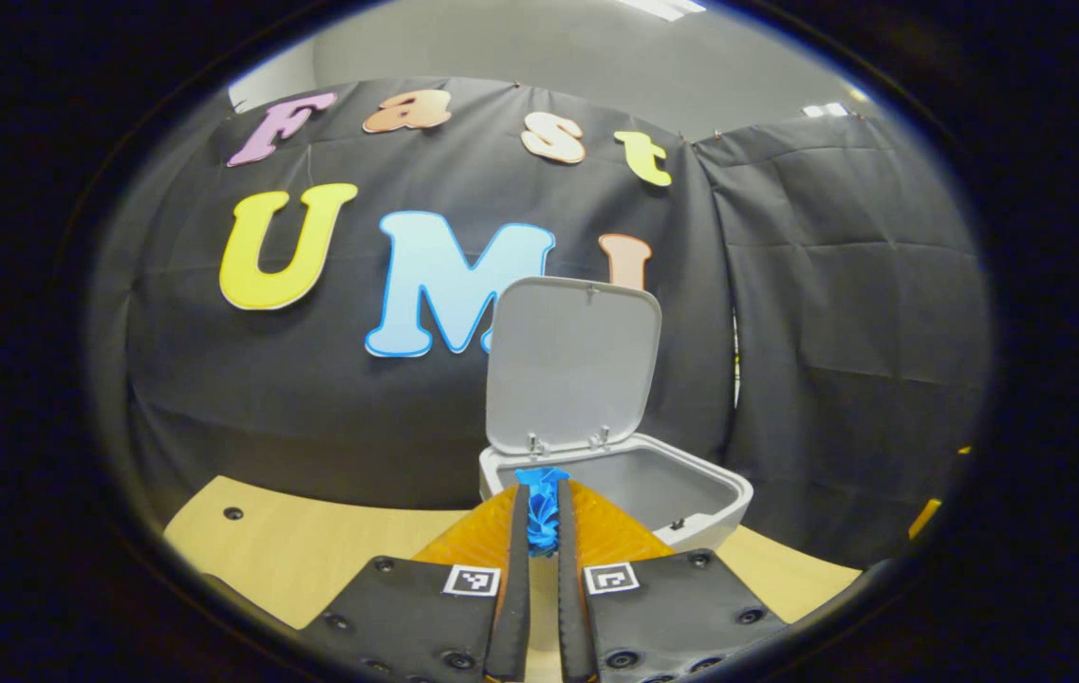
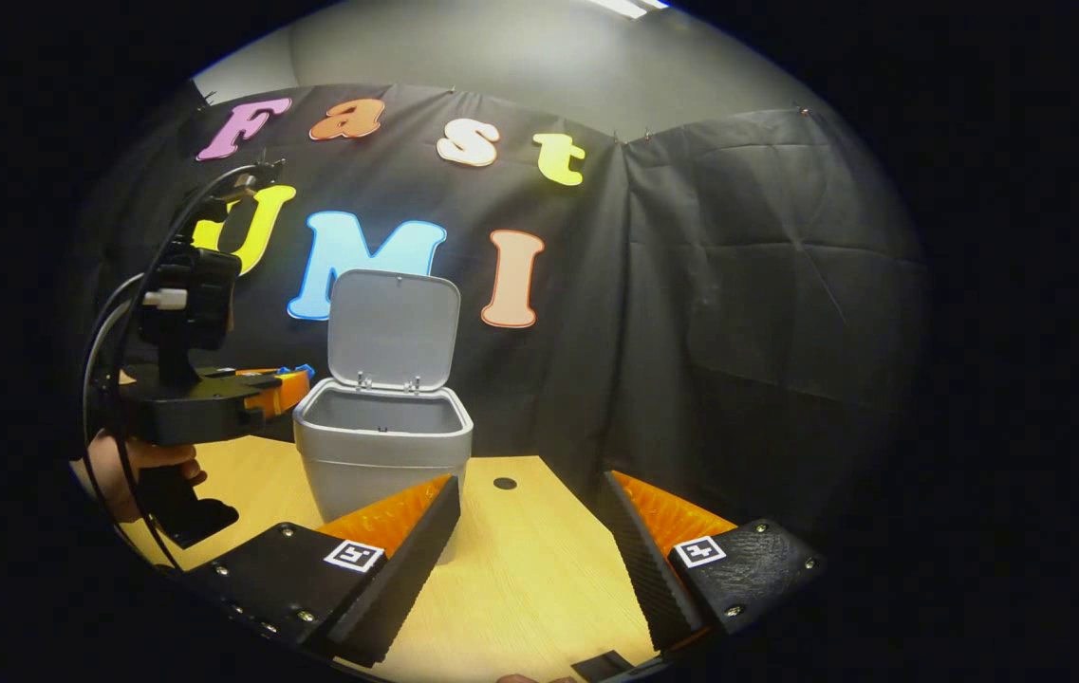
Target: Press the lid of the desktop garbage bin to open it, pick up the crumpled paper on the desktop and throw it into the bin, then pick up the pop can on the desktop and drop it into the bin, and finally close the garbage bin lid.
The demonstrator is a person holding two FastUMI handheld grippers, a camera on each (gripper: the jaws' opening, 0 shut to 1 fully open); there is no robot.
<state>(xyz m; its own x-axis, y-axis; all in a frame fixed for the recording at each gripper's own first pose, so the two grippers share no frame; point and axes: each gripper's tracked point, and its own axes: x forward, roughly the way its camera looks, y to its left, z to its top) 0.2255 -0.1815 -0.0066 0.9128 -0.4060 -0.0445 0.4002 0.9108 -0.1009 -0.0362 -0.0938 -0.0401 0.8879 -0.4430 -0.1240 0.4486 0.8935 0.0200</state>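
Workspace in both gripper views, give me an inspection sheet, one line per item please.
Surface: pale wooden desktop with a small dark hole.
Job's things: grey bin open, lid upright; blue crumpled paper held at the bin's rim. Pop can: nothing seen.
Clutter: nothing seen.
Grippers: left gripper shut on the paper, held by a hand; right gripper open, holding nothing.
Cables: black cables loop off the left gripper.
Surroundings: black cloth wall, grey wall above.
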